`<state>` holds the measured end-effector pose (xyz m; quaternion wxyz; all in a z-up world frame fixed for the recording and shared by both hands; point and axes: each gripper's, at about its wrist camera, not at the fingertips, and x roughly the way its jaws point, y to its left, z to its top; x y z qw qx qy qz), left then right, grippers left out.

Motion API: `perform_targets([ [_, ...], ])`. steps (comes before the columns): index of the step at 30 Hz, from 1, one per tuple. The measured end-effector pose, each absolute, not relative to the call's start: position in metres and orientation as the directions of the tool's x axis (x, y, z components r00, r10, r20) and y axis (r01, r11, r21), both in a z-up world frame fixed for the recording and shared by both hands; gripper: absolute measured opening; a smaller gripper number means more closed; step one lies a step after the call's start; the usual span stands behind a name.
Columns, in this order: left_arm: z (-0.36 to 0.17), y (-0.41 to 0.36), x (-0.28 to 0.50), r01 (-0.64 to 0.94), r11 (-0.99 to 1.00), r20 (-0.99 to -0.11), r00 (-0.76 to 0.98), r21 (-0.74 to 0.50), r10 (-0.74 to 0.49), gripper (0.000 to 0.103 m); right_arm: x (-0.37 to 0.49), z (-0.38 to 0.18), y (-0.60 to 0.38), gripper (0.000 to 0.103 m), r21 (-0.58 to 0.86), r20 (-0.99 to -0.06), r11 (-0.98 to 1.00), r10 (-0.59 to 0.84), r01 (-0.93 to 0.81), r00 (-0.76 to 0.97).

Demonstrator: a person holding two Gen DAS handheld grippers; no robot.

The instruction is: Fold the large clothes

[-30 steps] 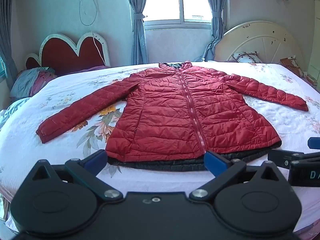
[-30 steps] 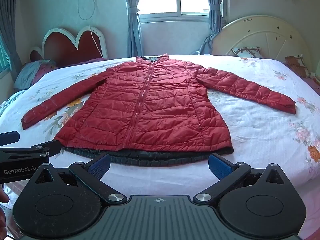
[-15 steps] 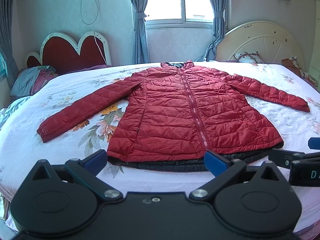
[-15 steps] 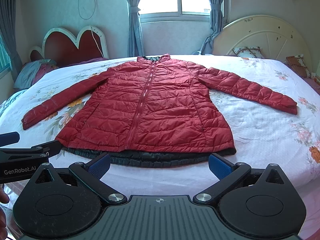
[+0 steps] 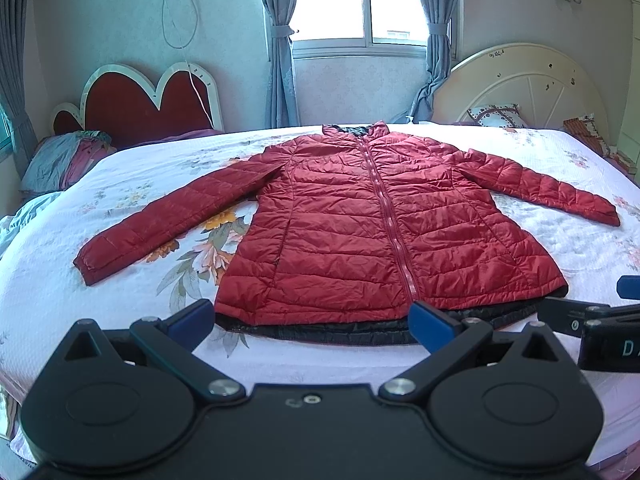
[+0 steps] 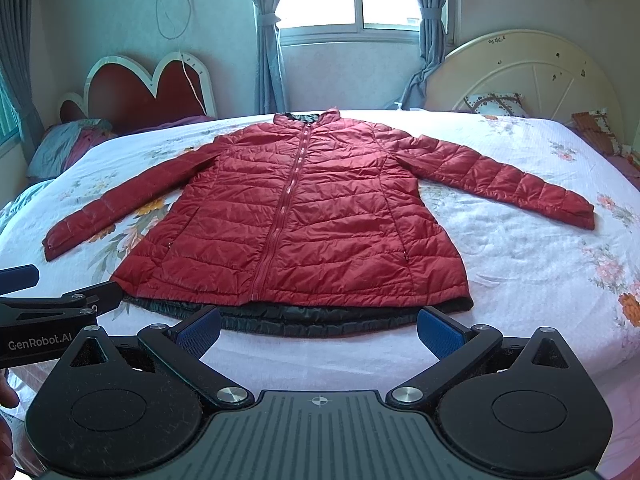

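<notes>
A red quilted puffer jacket [image 5: 380, 232] lies flat and zipped on the bed, collar far, both sleeves spread out; its black lining shows along the near hem. It also shows in the right wrist view [image 6: 296, 216]. My left gripper [image 5: 312, 322] is open and empty, just short of the hem's left half. My right gripper [image 6: 318, 330] is open and empty, just short of the hem's middle. Each gripper shows at the edge of the other's view: the right one [image 5: 592, 316], the left one [image 6: 52, 300].
The bed [image 5: 120, 200] has a white floral sheet. A red heart-shaped headboard [image 5: 140, 104] stands at the back left, a cream round headboard [image 5: 532, 88] at the back right. Pillows [image 5: 64, 156] lie far left. A window with curtains [image 5: 352, 4] is behind.
Both grippers have drawn back slightly and risen a little, so the jacket hem sits a bit farther from the fingertips. The jacket has not moved.
</notes>
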<state>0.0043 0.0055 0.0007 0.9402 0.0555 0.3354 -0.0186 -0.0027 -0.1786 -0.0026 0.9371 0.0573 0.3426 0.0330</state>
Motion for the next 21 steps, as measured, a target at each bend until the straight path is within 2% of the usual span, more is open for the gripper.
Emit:
perform_targets([
  [21, -0.0003, 0.0054, 0.0052, 0.076, 0.993, -0.637, 0.771, 0.091, 0.000, 0.103, -0.0022, -0.0015, -0.1795, 0.103, 0.127, -0.638, 0.992, 0.096, -0.018, 0.764],
])
